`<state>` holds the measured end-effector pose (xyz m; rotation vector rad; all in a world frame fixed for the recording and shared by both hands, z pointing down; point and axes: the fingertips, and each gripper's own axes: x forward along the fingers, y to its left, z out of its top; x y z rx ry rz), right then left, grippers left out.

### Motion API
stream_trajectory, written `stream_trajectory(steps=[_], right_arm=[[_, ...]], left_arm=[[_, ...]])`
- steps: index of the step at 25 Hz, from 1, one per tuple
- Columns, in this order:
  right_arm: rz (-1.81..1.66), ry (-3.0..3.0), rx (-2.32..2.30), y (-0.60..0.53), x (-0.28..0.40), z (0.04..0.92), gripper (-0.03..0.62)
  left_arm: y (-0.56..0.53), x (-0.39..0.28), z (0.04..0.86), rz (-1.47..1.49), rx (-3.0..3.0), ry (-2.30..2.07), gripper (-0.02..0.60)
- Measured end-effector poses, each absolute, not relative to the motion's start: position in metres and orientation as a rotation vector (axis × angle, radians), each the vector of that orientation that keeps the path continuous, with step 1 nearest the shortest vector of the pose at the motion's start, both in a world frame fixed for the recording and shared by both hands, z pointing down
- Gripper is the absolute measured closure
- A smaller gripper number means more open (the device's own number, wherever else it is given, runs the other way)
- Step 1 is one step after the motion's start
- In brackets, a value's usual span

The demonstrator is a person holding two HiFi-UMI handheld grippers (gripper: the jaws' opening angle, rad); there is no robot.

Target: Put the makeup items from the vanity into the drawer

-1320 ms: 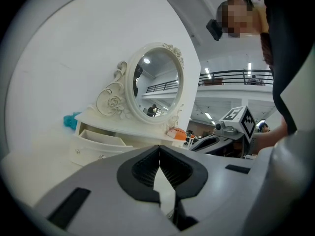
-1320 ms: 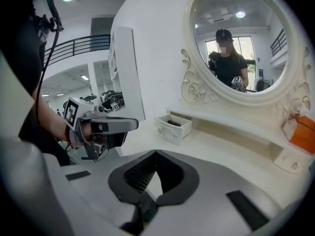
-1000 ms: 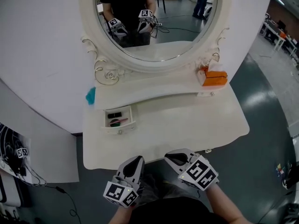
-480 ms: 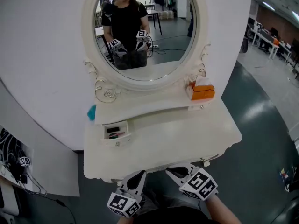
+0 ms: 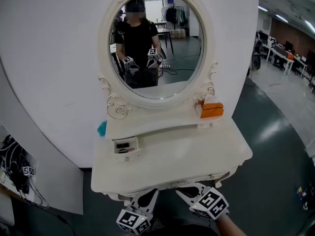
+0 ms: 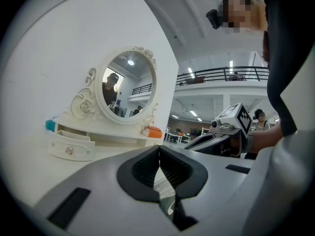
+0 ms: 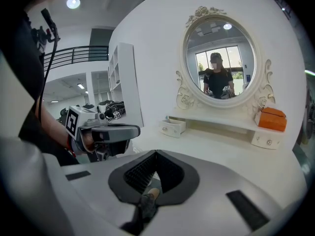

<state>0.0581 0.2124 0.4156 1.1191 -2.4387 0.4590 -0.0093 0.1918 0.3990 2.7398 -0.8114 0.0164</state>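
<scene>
In front of the white vanity table (image 5: 197,151), the left gripper (image 5: 151,193) and right gripper (image 5: 184,190) hover closed and empty. Dark and red makeup items (image 5: 123,145) lie in the small open white drawer (image 5: 129,155). The vanity's top looks bare, so the task seems nearly finished.

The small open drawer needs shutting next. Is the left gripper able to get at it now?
Probably yes: the left gripper hangs at the near edge of the tabletop, and nothing stands between it and the open drawer.
</scene>
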Motion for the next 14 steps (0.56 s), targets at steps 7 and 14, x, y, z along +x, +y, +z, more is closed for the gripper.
stream_trajectory(steps=[7, 14], right_arm=[[0.448, -2.463, 1.082, 0.219, 0.046, 0.415, 0.572], [0.462, -2.48, 1.056, 0.223, 0.04, 0.418, 0.572]], left_arm=[[0.199, -0.015, 0.398, 0.006, 2.739, -0.839, 0.566], [0.201, -0.019, 0.398, 0.007, 2.739, -0.856, 0.566]])
